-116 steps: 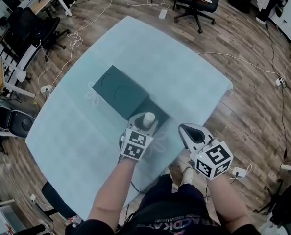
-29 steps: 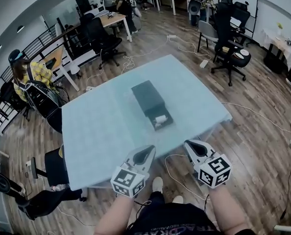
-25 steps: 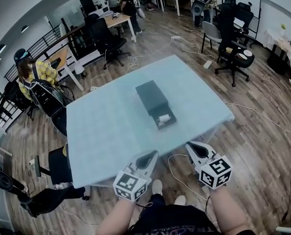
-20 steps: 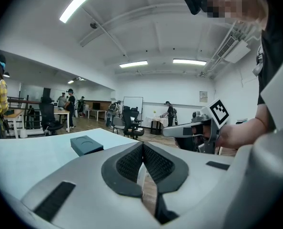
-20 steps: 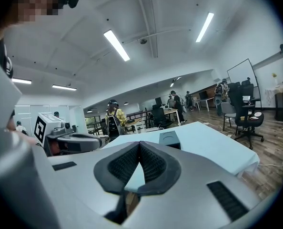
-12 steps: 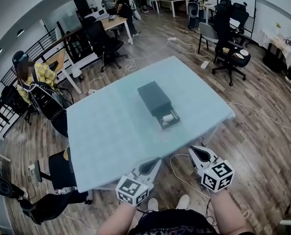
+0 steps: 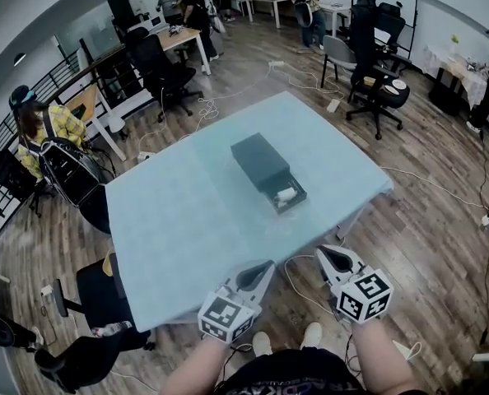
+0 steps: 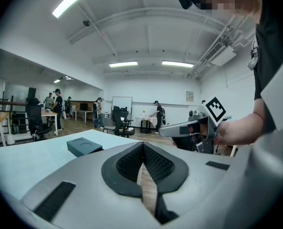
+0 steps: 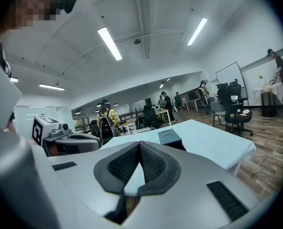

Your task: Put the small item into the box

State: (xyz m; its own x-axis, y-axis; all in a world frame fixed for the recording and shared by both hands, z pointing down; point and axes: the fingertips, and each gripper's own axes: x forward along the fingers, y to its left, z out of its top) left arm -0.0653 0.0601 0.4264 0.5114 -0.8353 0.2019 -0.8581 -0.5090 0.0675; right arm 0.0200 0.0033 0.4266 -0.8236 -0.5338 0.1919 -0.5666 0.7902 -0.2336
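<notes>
Quick note on what changed: a few seconds back my left hand-held gripper [image 7: 259,270] was right at the near end of the box [image 7: 259,159] with the white small item [image 7: 285,193] at its tips. Now that item lies in the open compartment at the box's near end, with nothing touching it. Both grippers have pulled back off the desk [image 7: 179,220] and hang past its near edge, over the floor by my legs, well apart from the box. The whole desk also sits further away in the head view than it did a second ago, so I've been stepping back. In the left gripper view the jaws are pressed together at the tips with nothing between them, and the box [image 8: 84,146] shows far off on the desk. The right hand-held gripper [image 7: 331,257] is the same, jaws closed and empty in its own view, with the box [image 9: 170,138] in the distance. My read is that the placement is done and this is the retreat. The compartment is still open, but the task doesn't ask me to close it, so I'd call it complete
</notes>
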